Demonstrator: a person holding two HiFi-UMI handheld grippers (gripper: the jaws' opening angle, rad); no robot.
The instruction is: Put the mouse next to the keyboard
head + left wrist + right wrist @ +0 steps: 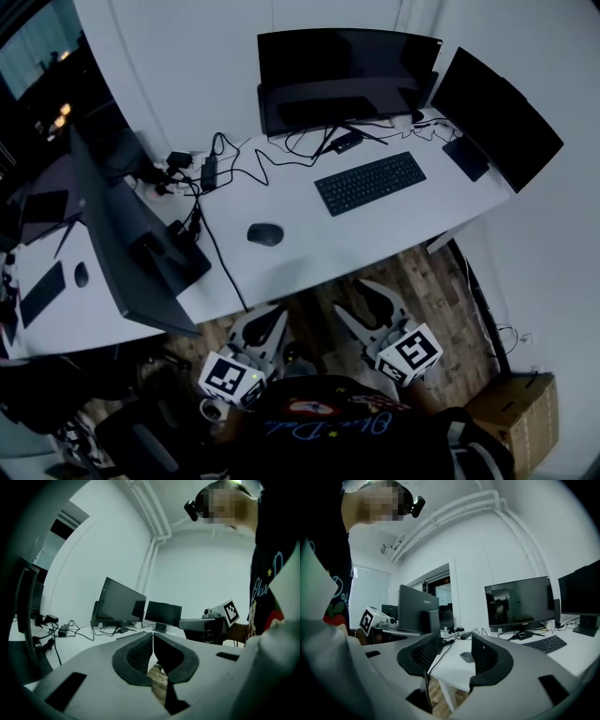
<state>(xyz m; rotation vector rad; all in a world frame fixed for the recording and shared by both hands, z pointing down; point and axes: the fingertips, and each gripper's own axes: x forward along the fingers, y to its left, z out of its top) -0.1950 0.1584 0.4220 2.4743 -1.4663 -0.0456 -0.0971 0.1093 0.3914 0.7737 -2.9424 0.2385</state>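
Two grippers short of the desk (309, 258).
Our right gripper (352, 298) gapes empty, left gripper (267, 317) is pinched together; mouse (265, 234) lies well ahead of both.

In the middle of the head view the desk (328, 234) lies bare between the mouse (265, 234) and the keyboard (369, 182). It is also bare along its front edge toward the right. Just left of the mouse a cable (217, 253) crosses the desk down to the front edge. Loose cables (267, 157) sprawl at upper middle, up and left of the keyboard. The left monitor (127, 225) walls off the left side, the back monitor (342, 70) the top, and the right monitor (497, 112) the upper right. Below the desk edge lies open floor (422, 281).
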